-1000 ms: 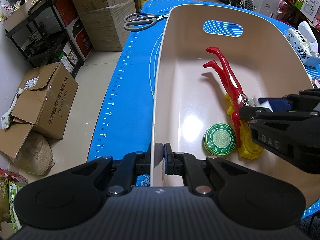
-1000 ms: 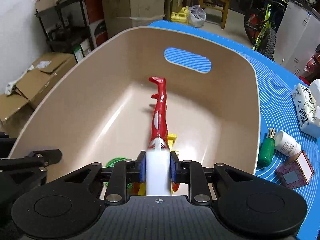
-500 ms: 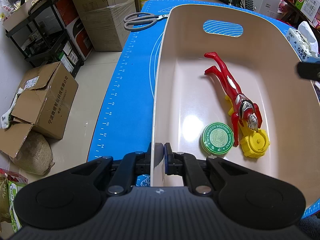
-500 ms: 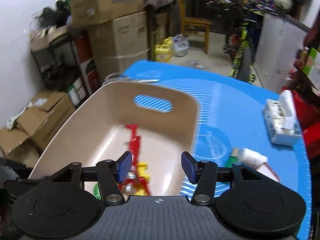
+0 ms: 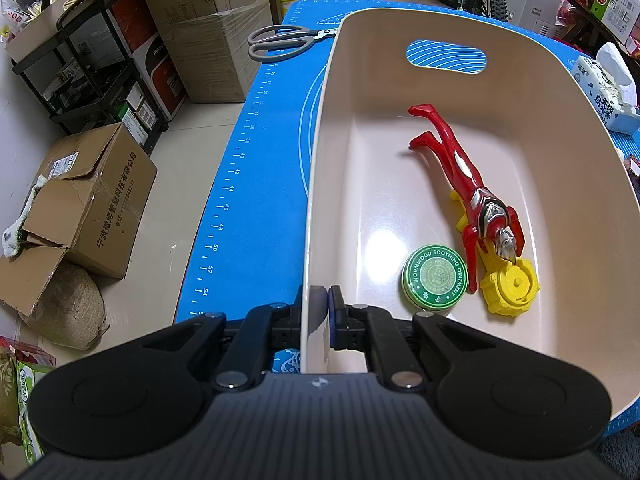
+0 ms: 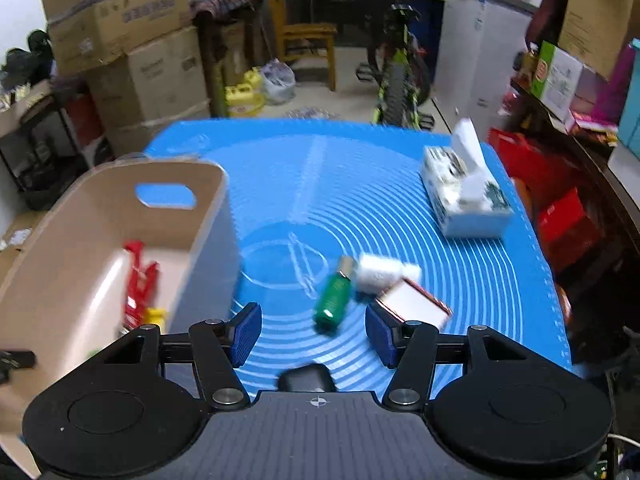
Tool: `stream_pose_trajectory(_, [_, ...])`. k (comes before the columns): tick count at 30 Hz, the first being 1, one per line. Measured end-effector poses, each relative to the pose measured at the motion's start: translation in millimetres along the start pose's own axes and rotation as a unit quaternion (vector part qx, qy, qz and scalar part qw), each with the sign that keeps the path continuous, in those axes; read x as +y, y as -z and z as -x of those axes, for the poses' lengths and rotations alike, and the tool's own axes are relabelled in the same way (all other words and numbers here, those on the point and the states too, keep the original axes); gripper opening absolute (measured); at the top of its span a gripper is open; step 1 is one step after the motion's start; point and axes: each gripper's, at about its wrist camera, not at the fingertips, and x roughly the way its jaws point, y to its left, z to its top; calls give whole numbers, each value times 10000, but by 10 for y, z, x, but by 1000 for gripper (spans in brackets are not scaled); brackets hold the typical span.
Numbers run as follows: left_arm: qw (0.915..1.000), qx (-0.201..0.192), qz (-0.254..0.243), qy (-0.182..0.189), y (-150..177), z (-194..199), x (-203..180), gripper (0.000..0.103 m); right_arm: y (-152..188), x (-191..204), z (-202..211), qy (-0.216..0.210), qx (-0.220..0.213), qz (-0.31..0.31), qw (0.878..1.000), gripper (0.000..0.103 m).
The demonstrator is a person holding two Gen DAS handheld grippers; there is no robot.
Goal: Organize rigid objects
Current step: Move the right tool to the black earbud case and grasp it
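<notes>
My left gripper (image 5: pixel 320 322) is shut on the near rim of the beige bin (image 5: pixel 316 184). Inside lie a red and silver toy figure (image 5: pixel 464 184), a round green ointment tin (image 5: pixel 435 275) and a yellow toy (image 5: pixel 510 286) partly under the figure. My right gripper (image 6: pixel 313 330) hangs open and empty over the blue mat (image 6: pixel 360 184), right of the bin (image 6: pixel 120 184). Just beyond its fingers lie a green bottle (image 6: pixel 334 298), a white bottle (image 6: pixel 382 270) and a small pink-edged box (image 6: pixel 414 304). A dark rounded object (image 6: pixel 306 378) sits at its base.
Grey scissors (image 5: pixel 280 40) lie on the mat beyond the bin's left corner. A tissue box (image 6: pixel 464 188) stands at the mat's far right. Cardboard boxes (image 5: pixel 88 196), a black rack (image 5: pixel 84 76) and a bicycle (image 6: pixel 400 76) stand on the floor around the table.
My right gripper let go of the red figure, which now lies in the bin, then opened and swung right out over the mat. My left gripper stayed clamped on the rim.
</notes>
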Motion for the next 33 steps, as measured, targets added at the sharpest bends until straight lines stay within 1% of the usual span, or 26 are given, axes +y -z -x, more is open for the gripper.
stream_pose_trajectory(5, [10000, -1, -2, 0, 0, 0, -1, 11, 157, -125, -274, -101, 365, -149, 9992, 67])
stream_pose_trajectory(11, [10000, 0, 0, -1, 0, -1, -2, 11, 352, -197, -553, -160, 692, -182, 9973, 68])
stream_pose_trajectory(12, [10000, 0, -1, -2, 0, -1, -2, 11, 375, -198, -545, -209, 620, -227, 9976, 70])
stream_pose_trajectory(16, [10000, -1, -1, -3, 0, -1, -2, 11, 384, -194, -573, -369, 605, -315, 9970, 70])
stream_pose_trajectory(20, [10000, -1, -2, -5, 0, -2, -3, 11, 400, -105, -575, -512, 592, -119, 9969, 70])
stream_pose_trajectory(23, [10000, 0, 0, -2, 0, -2, -3, 11, 431, -35, -636, -486, 682, 49, 9965, 70])
stream_pose_trajectory(26, [10000, -2, -1, -2, 0, -3, -3, 11, 468, 12, -698, -454, 738, 114, 9962, 67])
stream_pose_trajectory(27, [10000, -1, 0, -1, 0, -3, -3, 11, 476, 19, -692, -460, 683, 143, 9965, 60])
stream_pose_trajectory(28, [10000, -1, -1, -3, 0, -3, -5, 11, 483, 36, -690, -462, 675, 181, 9965, 56])
stream_pose_trajectory(29, [10000, 0, 0, -3, 0, -3, -5, 11, 485, 47, -684, -458, 661, 223, 9965, 54])
stream_pose_trajectory(31, [10000, -1, 1, -4, 0, -3, -5, 11, 495, 55, -670, -450, 645, 306, 9964, 55])
stream_pose_trajectory(33, [10000, -1, 1, -3, 0, -3, -5, 11, 507, 71, -645, -357, 596, 387, 9968, 54])
